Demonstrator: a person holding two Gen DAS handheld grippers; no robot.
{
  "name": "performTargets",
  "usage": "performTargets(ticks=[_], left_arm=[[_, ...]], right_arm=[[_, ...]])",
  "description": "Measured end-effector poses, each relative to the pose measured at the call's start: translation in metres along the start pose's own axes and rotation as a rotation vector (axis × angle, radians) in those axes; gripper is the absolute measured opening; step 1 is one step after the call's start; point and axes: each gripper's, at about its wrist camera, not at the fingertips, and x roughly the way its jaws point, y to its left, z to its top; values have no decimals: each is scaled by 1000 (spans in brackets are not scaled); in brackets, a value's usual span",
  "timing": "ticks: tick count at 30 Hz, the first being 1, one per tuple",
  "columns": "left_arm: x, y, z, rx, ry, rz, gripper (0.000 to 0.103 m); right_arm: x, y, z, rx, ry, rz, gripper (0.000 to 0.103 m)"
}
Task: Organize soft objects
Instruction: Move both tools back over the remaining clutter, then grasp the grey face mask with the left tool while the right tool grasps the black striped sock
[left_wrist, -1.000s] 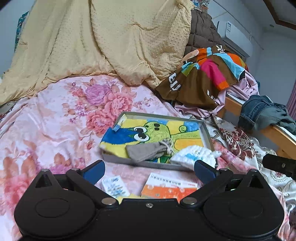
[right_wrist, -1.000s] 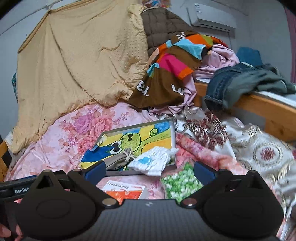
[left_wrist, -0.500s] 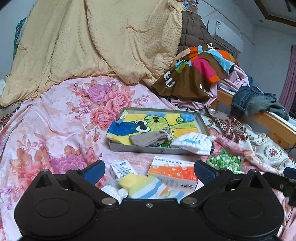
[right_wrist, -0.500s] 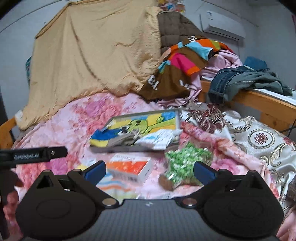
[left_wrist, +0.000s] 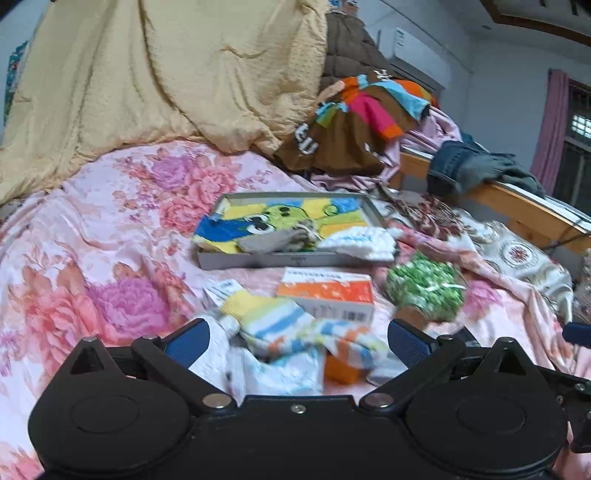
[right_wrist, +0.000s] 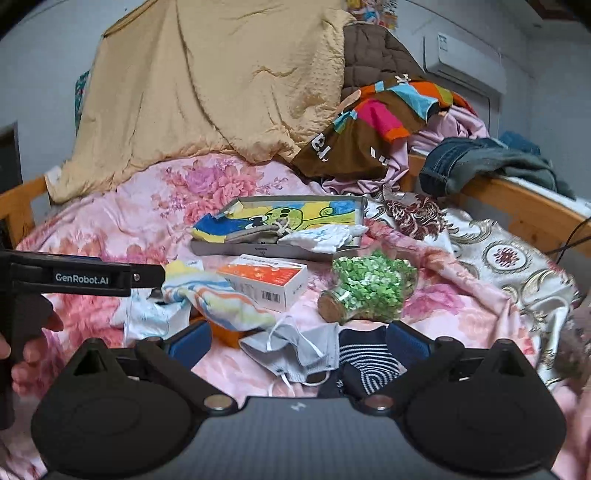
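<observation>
Both grippers are held low over a bed covered by a pink floral sheet (left_wrist: 122, 236). The left gripper (left_wrist: 295, 341) is seen with its blue-padded fingers spread wide, nothing pinched between them; a striped sock (left_wrist: 291, 325) in yellow, blue and orange lies on the sheet in the gap ahead of them, draped partly over white cloth items (left_wrist: 273, 373) and something orange. The right gripper (right_wrist: 297, 343) is likewise spread open and empty, and a grey face mask (right_wrist: 295, 350) and a navy striped sock (right_wrist: 369, 360) are found just in front of its fingers.

Further back, a shallow grey tray (left_wrist: 280, 258) is set on the sheet. It is lined with a cartoon-printed towel (left_wrist: 295, 214), on which a grey drawstring pouch (left_wrist: 273, 240) rests, and a white knitted item (left_wrist: 364, 240) is draped over the tray's near right corner. Between tray and grippers, an orange and white box (left_wrist: 328, 295) lies flat (a barcode is shown on its near side), with a small white packet (left_wrist: 221, 290) to its left. A corked jar of green bits (right_wrist: 365, 291) is laid on its side to the right of the box.

A yellow quilt (left_wrist: 177, 74) and piled clothes (left_wrist: 362, 122) are heaped behind.
</observation>
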Motion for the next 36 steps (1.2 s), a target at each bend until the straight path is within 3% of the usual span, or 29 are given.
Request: performTargets(ticks=[9, 26, 36], left_arm=[[1, 5, -24, -31, 78, -93, 102], [-2, -15, -31, 25, 83, -122, 102], [14, -21, -31, -7, 145, -156, 102]], right_arm=[[-6, -2, -6, -1, 46, -68, 103], [1, -16, -11, 50, 114, -128, 103], [8, -34, -13, 66, 192, -123, 103]])
